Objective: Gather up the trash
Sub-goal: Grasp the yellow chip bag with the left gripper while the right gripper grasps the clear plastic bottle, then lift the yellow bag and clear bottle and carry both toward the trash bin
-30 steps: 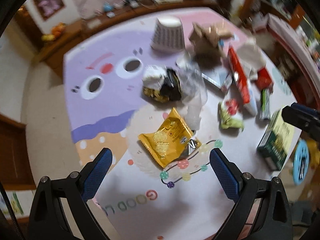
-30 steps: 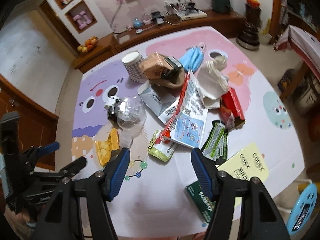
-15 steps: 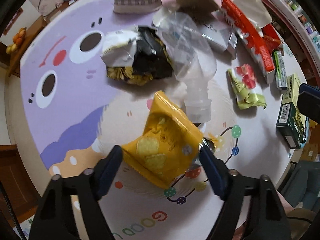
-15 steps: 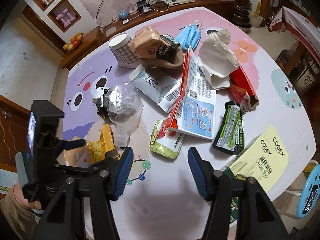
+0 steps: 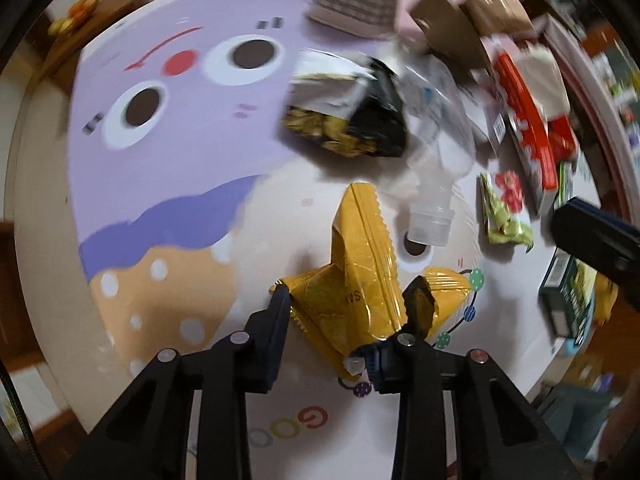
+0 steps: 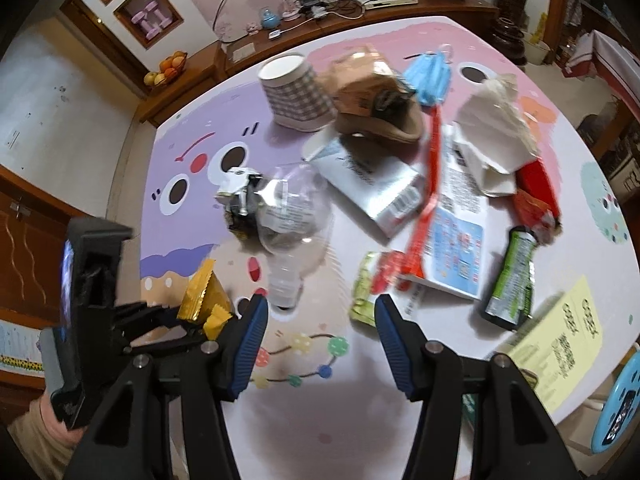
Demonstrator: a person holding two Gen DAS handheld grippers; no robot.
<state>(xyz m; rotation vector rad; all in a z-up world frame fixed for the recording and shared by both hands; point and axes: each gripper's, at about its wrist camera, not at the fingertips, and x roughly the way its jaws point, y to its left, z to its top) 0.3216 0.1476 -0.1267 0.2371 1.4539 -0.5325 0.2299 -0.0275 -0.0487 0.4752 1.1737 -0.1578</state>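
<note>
Yellow snack packet (image 5: 356, 280): flat near the table's (image 5: 168, 152) front edge a second ago, now crumpled between the closed fingers of the left gripper (image 5: 348, 304), first item secured; right gripper (image 6: 318, 316) hovers, jaws apart, holding nothing.

You can read "GOO" in colored letters on the bench (image 5: 280, 432) mat, upside down, near the left wrist view's bottom edge; further letters blur out. The yellow snack wrapper (image 5: 356, 280) shows "WS" or similar, partly creased. In the right wrist view, the yellow-green box (image 6: 560, 344) carries "CODEX", sideways. Barcodes and small print on other wrappers you can't make out.
</note>
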